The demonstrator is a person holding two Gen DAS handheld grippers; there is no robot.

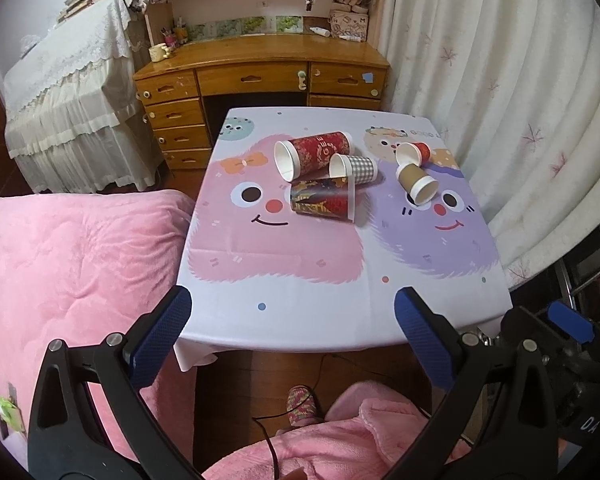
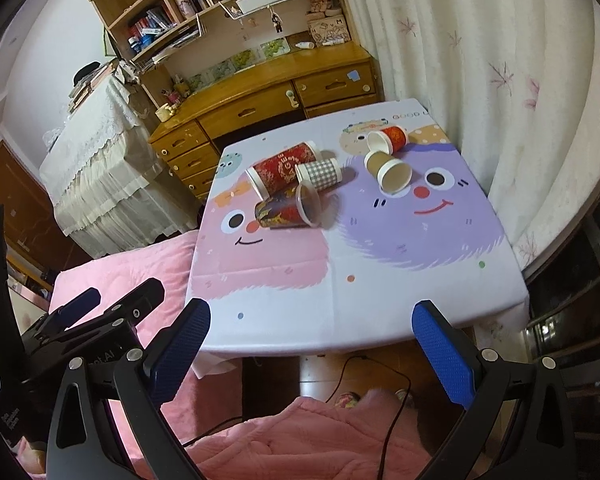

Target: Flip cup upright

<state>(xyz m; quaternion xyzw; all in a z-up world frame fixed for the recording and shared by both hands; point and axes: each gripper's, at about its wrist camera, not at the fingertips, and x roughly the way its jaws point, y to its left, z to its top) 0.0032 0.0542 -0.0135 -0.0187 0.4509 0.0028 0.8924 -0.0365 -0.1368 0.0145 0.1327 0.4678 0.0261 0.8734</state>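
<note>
Several paper cups lie on their sides on the cartoon-print table [image 1: 300,300] [image 2: 380,300]: a tall red cup [image 1: 320,152] [image 2: 284,168], a grey checked cup [image 1: 356,168] [image 2: 320,174], a dark patterned cup [image 1: 320,200] [image 2: 284,212], a brown cup [image 1: 416,182] [image 2: 388,170] and a small red cup [image 1: 414,152] [image 2: 388,138]. My left gripper [image 1: 292,316] and right gripper [image 2: 312,332] are both open and empty, held before the table's near edge, well short of the cups.
A pink bed [image 1: 72,272] lies left of the table. A wooden desk [image 1: 260,72] with shelves stands behind it, white curtains [image 1: 500,100] to the right. A pink-clad lap [image 2: 300,440] and cables sit below the grippers.
</note>
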